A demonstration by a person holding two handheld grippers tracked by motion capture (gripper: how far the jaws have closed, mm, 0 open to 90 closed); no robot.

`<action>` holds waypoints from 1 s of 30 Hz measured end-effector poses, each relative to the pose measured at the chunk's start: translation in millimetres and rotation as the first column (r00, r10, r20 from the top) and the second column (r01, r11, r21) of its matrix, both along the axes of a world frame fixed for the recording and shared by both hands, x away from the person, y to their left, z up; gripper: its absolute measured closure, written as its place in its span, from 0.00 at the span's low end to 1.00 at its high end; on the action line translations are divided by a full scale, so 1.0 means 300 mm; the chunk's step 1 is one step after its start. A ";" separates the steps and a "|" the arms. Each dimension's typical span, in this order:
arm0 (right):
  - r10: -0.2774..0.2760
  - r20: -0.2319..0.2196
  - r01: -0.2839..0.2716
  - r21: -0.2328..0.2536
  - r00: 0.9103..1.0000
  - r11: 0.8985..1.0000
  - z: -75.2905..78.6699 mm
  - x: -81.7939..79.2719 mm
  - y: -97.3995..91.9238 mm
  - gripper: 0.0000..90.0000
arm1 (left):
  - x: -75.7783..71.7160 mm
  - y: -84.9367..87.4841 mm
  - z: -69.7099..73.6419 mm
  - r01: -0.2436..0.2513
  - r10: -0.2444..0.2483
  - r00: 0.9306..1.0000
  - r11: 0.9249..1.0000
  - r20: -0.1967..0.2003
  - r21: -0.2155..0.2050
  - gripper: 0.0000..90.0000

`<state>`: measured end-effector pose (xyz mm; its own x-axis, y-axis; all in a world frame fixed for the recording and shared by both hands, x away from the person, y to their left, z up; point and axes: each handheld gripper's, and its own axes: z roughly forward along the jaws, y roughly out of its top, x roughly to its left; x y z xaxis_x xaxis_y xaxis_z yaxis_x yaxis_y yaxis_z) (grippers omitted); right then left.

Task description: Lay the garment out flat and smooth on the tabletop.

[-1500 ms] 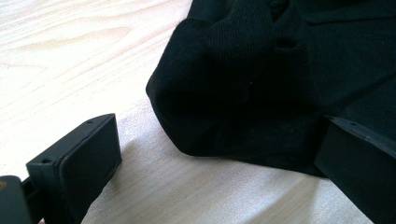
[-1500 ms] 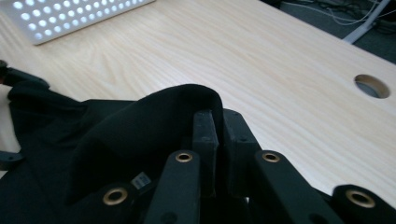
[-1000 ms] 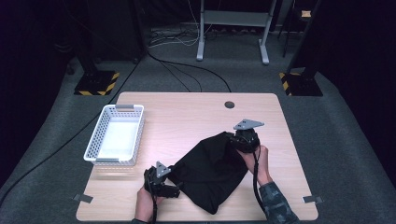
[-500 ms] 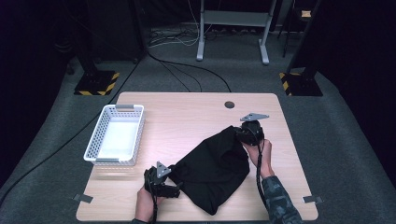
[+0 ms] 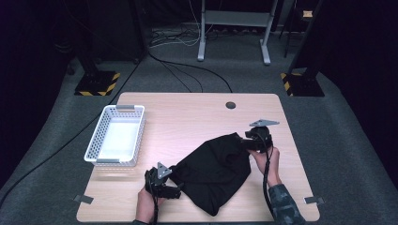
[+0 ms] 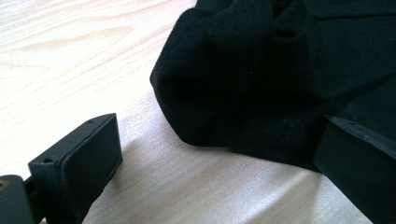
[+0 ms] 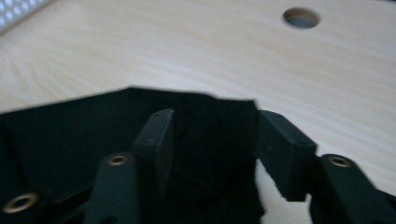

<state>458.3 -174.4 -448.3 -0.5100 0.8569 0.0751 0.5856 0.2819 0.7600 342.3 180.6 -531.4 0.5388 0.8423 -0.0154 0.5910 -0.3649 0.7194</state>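
A black cloth (image 5: pixel 213 168) lies rumpled on the right half of the wooden table (image 5: pixel 187 117). My right gripper (image 5: pixel 256 138) is at the cloth's far right corner. In the right gripper view the cloth (image 7: pixel 70 140) is bunched between the jaws, and the gripper (image 7: pixel 215 126) is shut on that corner, whose edge is pulled taut. My left gripper (image 5: pixel 162 180) rests at the cloth's near left edge. In the left gripper view that gripper (image 6: pixel 219 122) stands wide open, and the cloth's rounded fold (image 6: pixel 261 79) lies just ahead between the fingers (image 6: pixel 79 163).
A white perforated basket (image 5: pixel 117 136) stands empty on the table's left side. A round cable hole (image 5: pixel 230 105) is near the far edge. Bare wood lies between basket and cloth. Beyond the table are cables and stand feet (image 5: pixel 96 83) on grey carpet.
My right gripper has shifted a little toward the right, drawing the cloth's corner out with it. The left gripper has stayed at the near left edge.
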 end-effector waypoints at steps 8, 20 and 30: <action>-0.030 -0.073 0.019 -0.145 0.997 0.989 -0.153 0.024 0.081 0.56 | 0.000 0.000 0.000 0.000 0.000 1.000 1.000 0.000 0.000 0.01; -0.014 -0.063 0.006 -0.121 0.998 0.993 -0.204 0.039 0.058 1.00 | 0.000 0.000 0.000 0.000 0.000 1.000 1.000 0.000 0.000 0.01; -0.017 -0.056 0.014 -0.053 0.998 0.998 -0.141 0.045 0.019 0.69 | 0.000 0.000 0.000 0.000 0.000 1.000 1.000 0.000 0.000 0.01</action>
